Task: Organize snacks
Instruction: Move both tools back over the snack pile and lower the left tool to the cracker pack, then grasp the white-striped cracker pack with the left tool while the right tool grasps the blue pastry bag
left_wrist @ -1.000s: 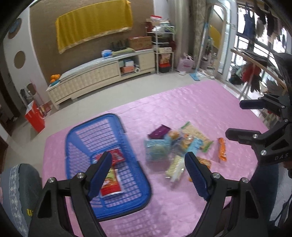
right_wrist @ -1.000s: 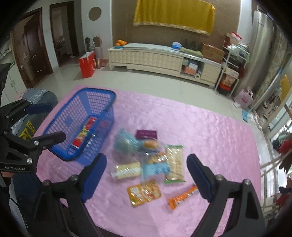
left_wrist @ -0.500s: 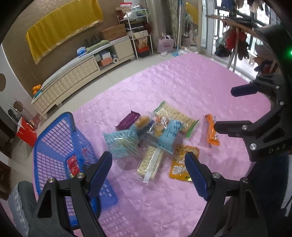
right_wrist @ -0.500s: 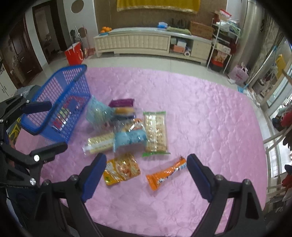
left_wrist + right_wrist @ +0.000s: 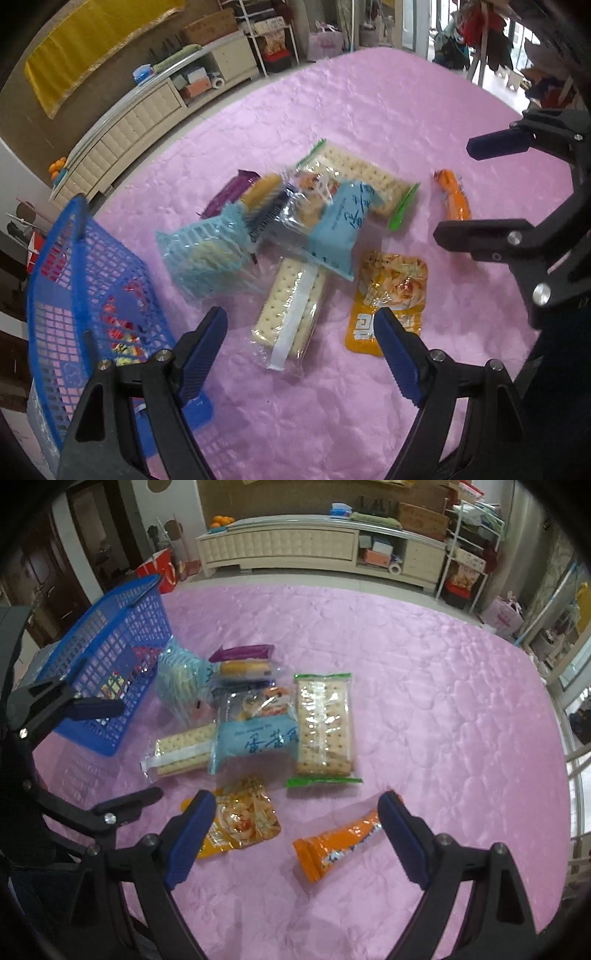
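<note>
Several snack packets lie in a pile on the pink quilted cloth [image 5: 369, 110]. A blue mesh basket [image 5: 85, 280] stands at the left and holds red packets; it also shows in the right wrist view [image 5: 110, 653]. My left gripper [image 5: 301, 332] is open, just above a clear cracker pack [image 5: 291, 314], with a yellow pouch [image 5: 391, 291] beside its right finger. My right gripper [image 5: 297, 812] is open above an orange stick packet [image 5: 340, 843] and the yellow pouch [image 5: 243, 819]. A light blue packet [image 5: 255, 740] and a green-edged cracker pack [image 5: 325, 723] lie beyond.
A purple bar [image 5: 243, 651] and a pale blue netted bag [image 5: 181, 675] lie near the basket. A cream cabinet [image 5: 314, 546] stands against the far wall across bare floor. A red bag [image 5: 159, 570] stands on the floor behind the basket.
Both grippers have moved down and closer to the snack pile. The left view has swung right, from the basket to the cracker pack. Both stay open.
</note>
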The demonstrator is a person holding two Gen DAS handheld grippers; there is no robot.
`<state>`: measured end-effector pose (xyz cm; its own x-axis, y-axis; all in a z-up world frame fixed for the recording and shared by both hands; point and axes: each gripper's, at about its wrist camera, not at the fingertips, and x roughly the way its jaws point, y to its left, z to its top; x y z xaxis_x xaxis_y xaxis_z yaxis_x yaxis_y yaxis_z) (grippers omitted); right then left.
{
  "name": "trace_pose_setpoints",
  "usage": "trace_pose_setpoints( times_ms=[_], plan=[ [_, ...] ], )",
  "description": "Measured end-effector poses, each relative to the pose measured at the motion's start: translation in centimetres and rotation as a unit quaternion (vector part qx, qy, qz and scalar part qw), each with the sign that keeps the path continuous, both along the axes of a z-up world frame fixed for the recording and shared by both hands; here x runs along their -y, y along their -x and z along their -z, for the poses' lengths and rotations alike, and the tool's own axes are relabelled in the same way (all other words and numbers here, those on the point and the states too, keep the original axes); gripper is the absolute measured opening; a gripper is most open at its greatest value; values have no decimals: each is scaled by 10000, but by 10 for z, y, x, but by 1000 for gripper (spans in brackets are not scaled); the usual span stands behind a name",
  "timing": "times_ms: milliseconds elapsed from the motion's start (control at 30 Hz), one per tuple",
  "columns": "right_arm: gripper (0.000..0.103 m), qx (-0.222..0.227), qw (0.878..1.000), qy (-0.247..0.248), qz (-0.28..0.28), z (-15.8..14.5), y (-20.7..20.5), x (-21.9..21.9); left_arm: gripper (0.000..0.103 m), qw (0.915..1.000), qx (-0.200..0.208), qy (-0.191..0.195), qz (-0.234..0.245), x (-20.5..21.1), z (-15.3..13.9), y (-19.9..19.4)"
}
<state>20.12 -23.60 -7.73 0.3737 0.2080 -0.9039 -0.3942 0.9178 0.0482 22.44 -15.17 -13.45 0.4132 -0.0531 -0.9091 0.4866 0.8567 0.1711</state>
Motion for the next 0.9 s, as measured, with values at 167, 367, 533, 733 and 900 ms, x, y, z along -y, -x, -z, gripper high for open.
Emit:
trace_pose_setpoints(
  times_ms=[167,367,533,733,900],
  plan=[
    [92,-154,9999,0,44,16,-7,0,75,9992,-23,-398,10,7,23,-13],
    [92,-250,9995,-107,189,26,-14,7,65,9980,-384,-487,-126,2,49,-33],
    [92,-254,9994,-77,208,28,-17,9,52,9971,-613,-335,-313,-3,60,-46],
    [92,-331,9991,-131,215,34,-22,2,44,9968,-666,-276,-340,-4,60,-43],
    [92,-365,9991,-183,118,33,-29,-9,43,9960,-484,-162,-728,-7,48,-30]
  ],
)
